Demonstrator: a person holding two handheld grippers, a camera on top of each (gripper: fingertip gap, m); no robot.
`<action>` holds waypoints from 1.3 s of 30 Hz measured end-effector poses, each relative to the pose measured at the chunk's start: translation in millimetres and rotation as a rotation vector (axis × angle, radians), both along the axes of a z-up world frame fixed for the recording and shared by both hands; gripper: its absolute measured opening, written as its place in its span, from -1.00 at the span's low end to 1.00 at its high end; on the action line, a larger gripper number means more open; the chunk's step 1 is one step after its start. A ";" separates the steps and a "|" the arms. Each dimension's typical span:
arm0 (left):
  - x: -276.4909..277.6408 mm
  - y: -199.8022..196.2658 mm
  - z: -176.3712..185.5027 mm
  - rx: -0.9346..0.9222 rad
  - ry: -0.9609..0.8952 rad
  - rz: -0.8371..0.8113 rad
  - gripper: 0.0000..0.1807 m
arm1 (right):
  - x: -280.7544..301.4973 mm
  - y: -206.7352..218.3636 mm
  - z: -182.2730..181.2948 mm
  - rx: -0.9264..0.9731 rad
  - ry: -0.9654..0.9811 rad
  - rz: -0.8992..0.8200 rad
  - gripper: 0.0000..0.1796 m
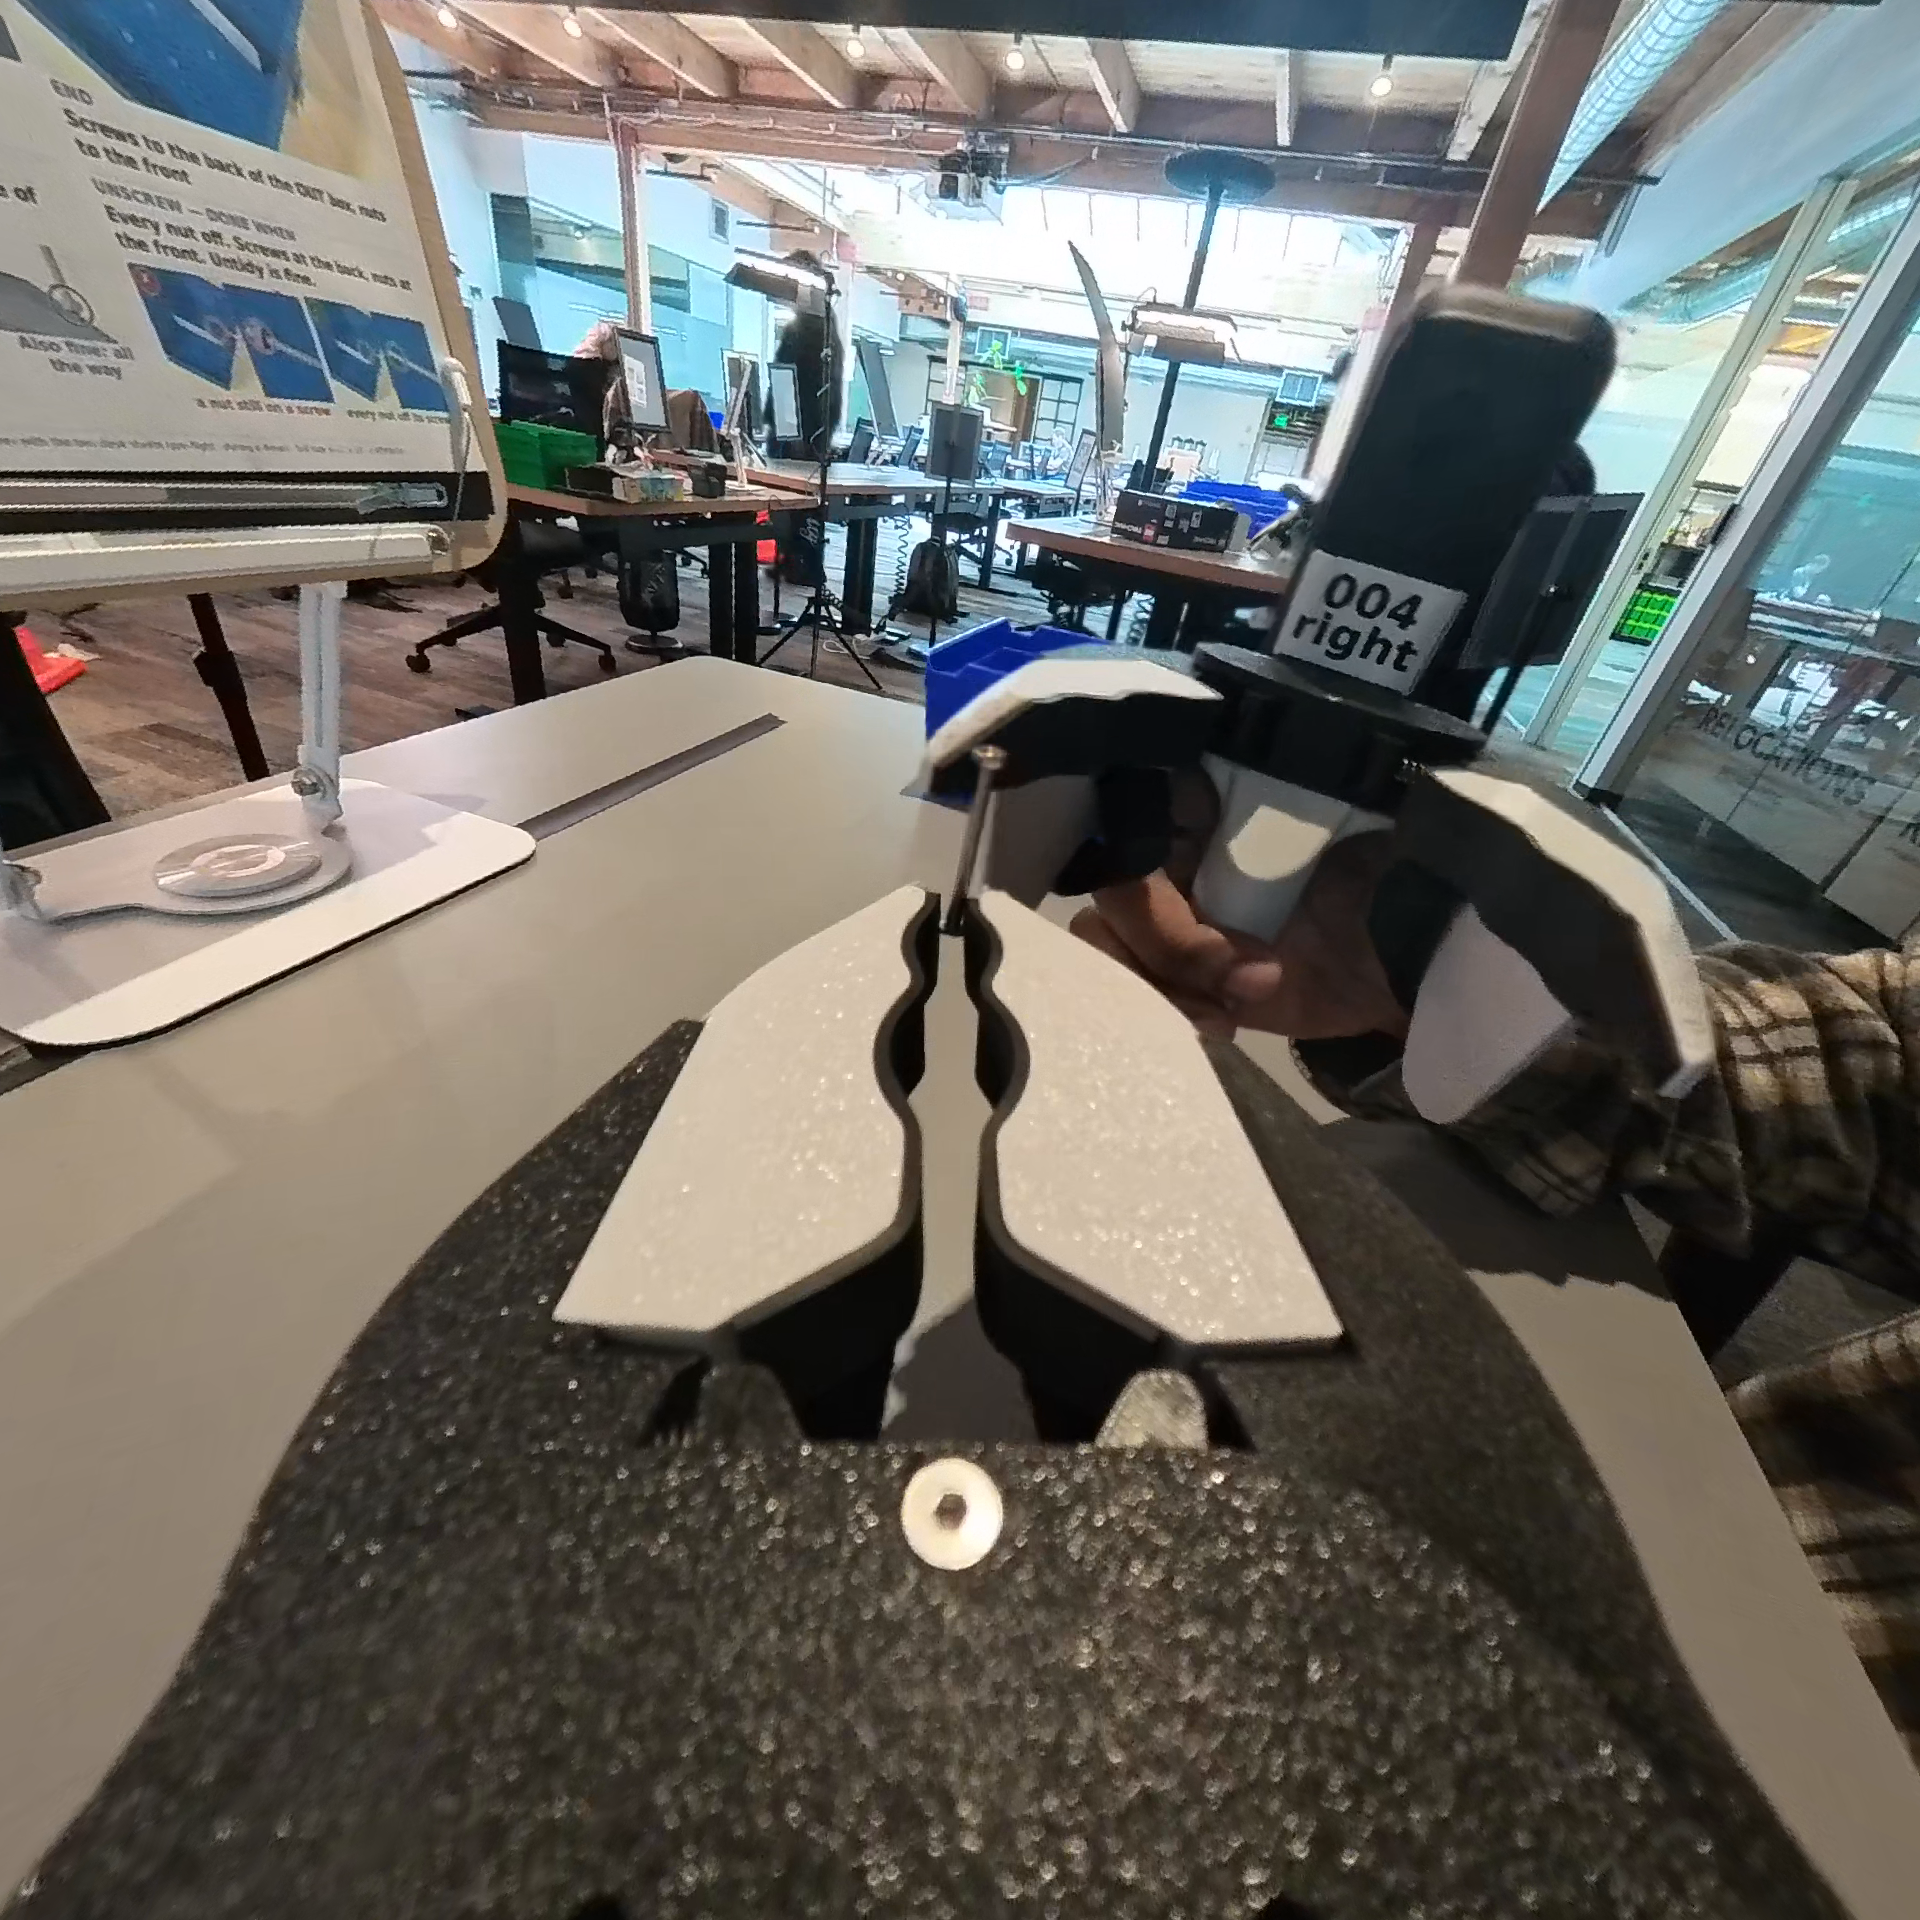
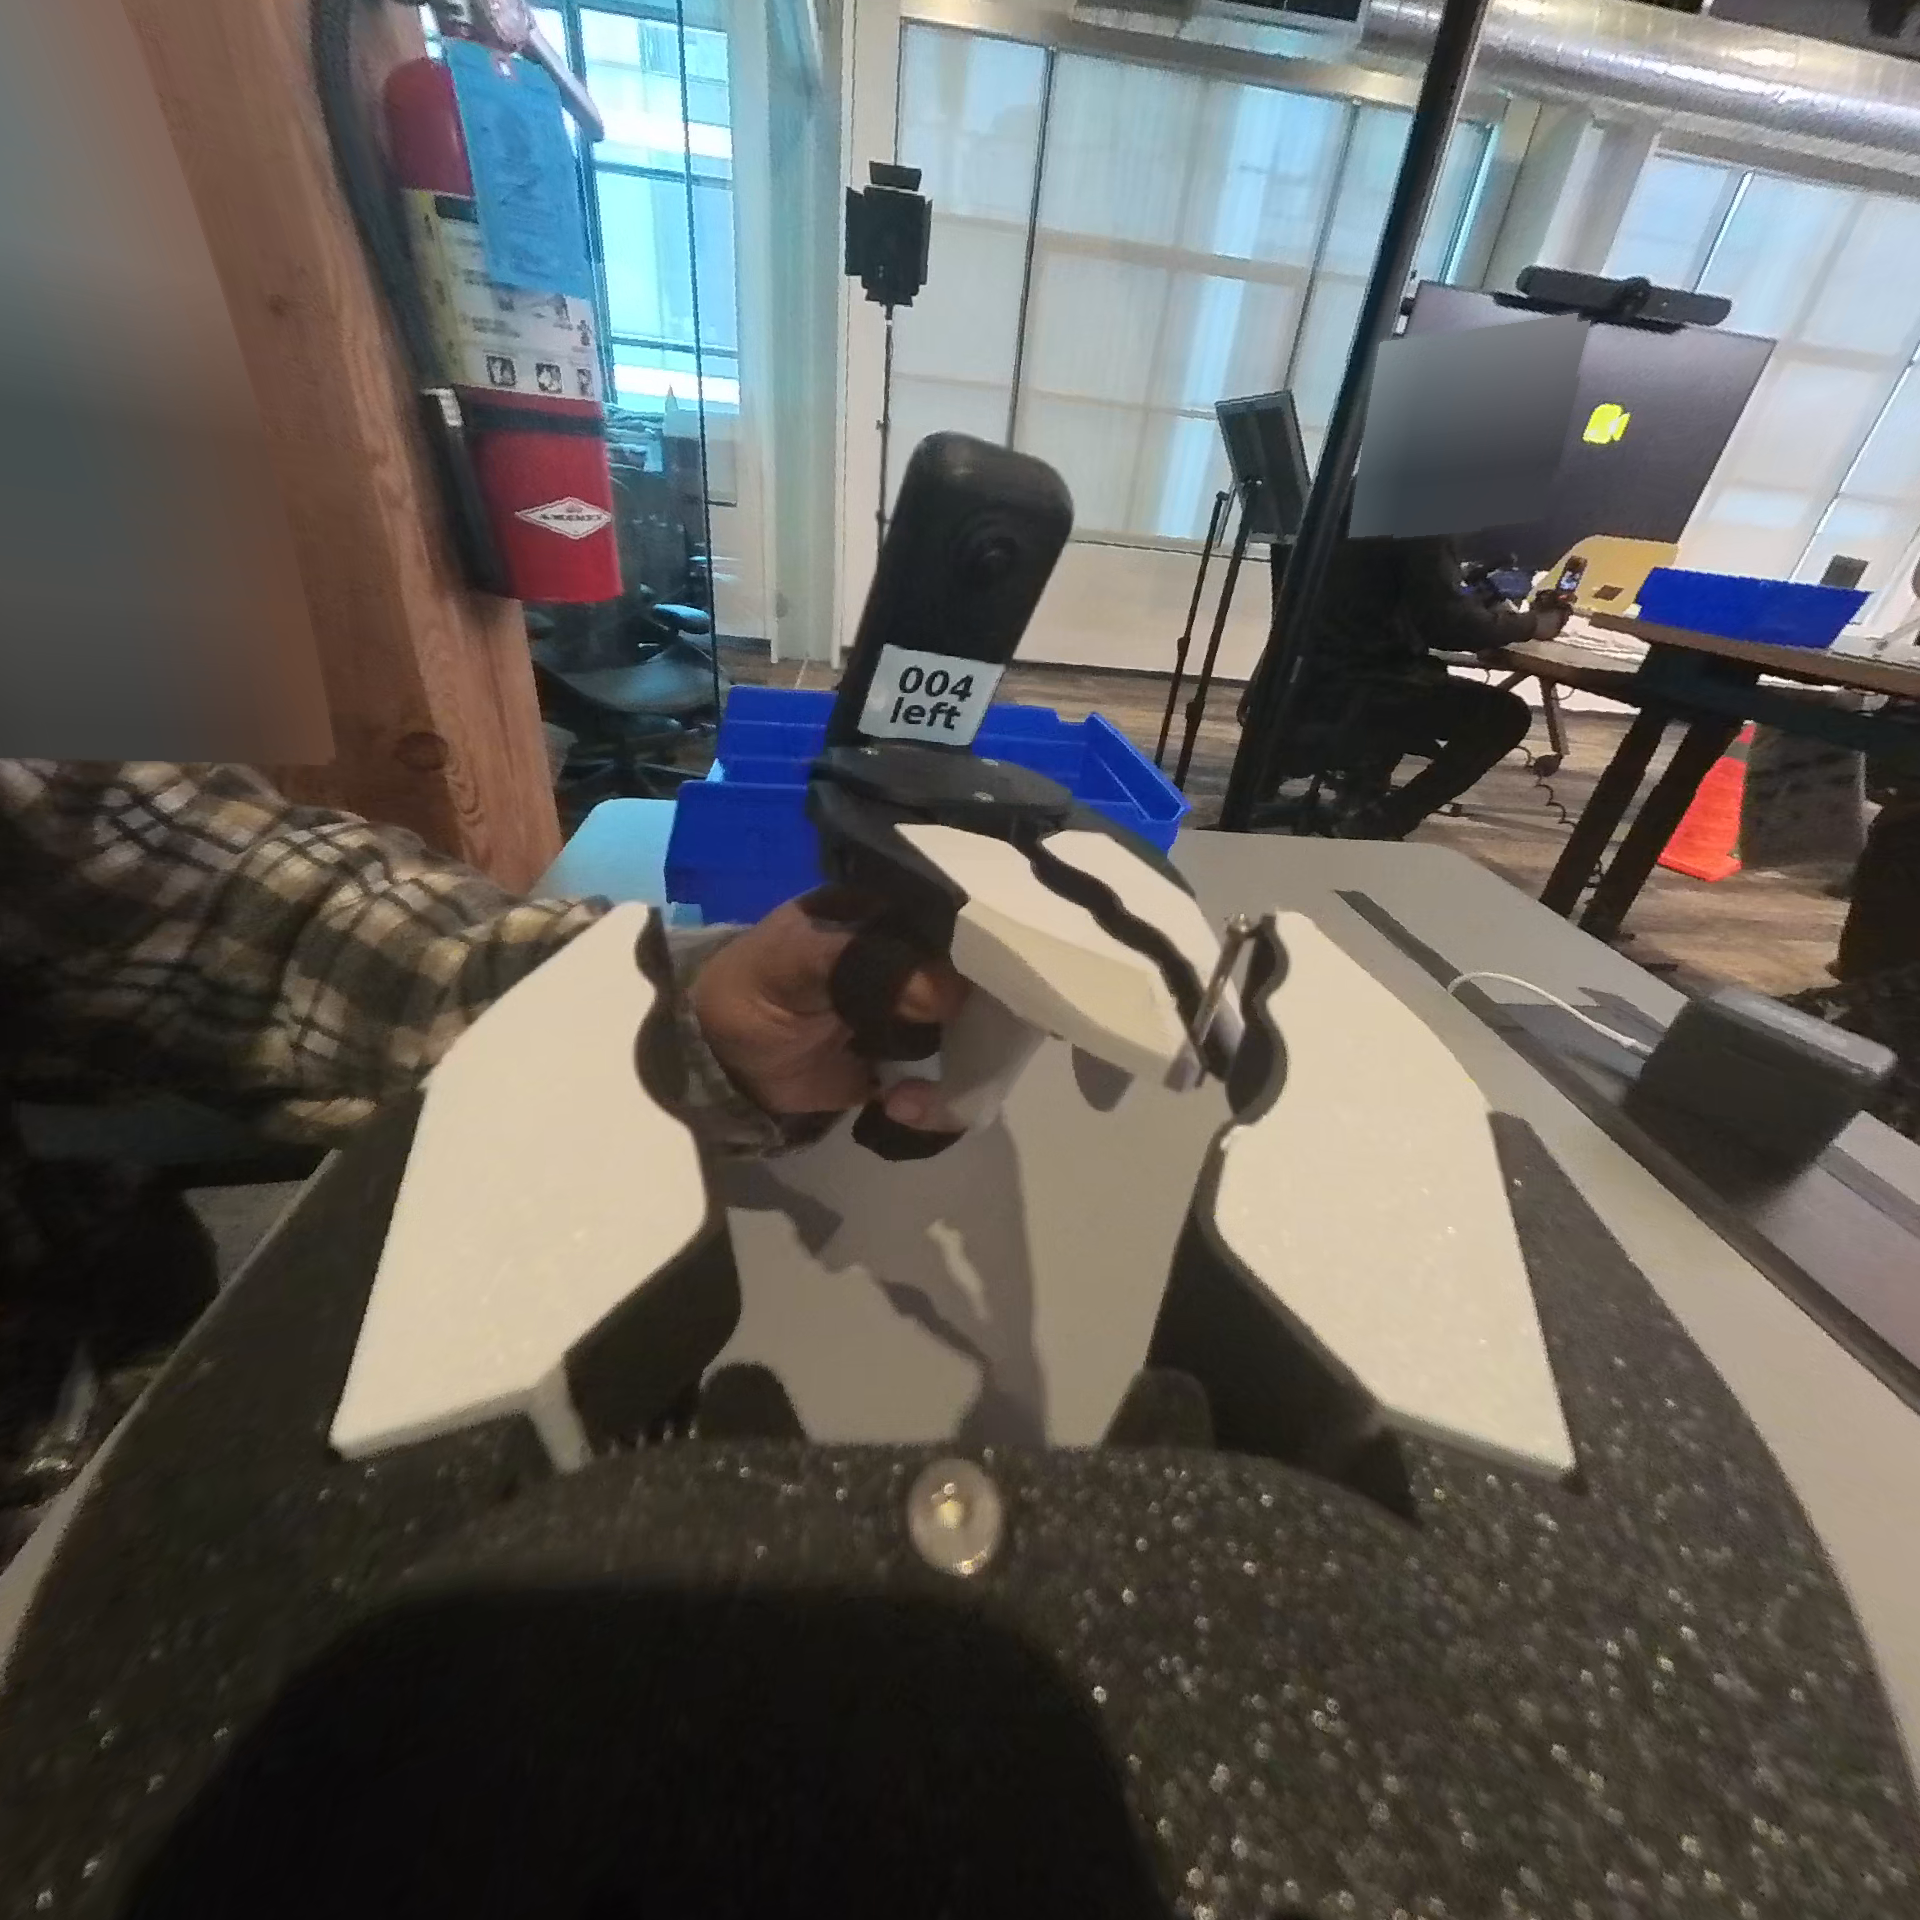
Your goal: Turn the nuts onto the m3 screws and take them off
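Screws and nuts are the business here, though only one screw shows, and the order runs down to it from the grey table (image 1: 312, 1091) that fills the lower ground of both views. At its far edge sits a blue bin (image 2: 769, 821), and to one side a white document stand (image 1: 260, 862) holding an instruction sheet. Above the table the left gripper (image 1: 948, 920) is pressed nearly together, its tips pinching the lower end of a slim m3 screw (image 1: 975, 831). That screw stands close to upright, leaning a little, head at the top and shank running down into the left tips. The right gripper (image 2: 961, 997) is spread wide; in the left wrist view one of its white fingers (image 1: 1081, 691) arches right at the screw head, touching it or just beside it, while the other hangs well apart toward the plaid sleeve (image 1: 1818, 1049). So the screw's free end points up toward the right gripper, which is the nearer free tool. Whether a nut sits at the left tips cannot be told; it is too small and dark there. As a judgement, the coming move depends on bringing the right fingers in around the screw's long axis, gripping squarely, then turning about it without knocking the shank askew.
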State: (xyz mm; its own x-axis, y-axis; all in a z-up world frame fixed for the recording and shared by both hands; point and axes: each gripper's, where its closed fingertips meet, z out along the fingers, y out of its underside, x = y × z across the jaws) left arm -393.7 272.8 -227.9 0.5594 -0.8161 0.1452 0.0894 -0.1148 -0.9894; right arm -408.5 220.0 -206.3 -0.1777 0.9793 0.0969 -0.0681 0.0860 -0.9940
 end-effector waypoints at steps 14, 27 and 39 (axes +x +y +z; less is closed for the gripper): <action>0.6 -0.2 -1.0 -0.004 0.012 0.000 -0.96 | -5.8 -3.7 -3.8 0.052 -0.039 -0.069 0.27; 7.8 -8.7 4.3 0.030 0.005 -0.059 -0.96 | 13.9 12.3 26.2 -0.026 0.045 0.019 -0.11; 17.8 -18.8 5.8 0.071 0.005 -0.138 -0.96 | 20.2 16.5 15.6 -0.061 -0.038 0.303 -0.60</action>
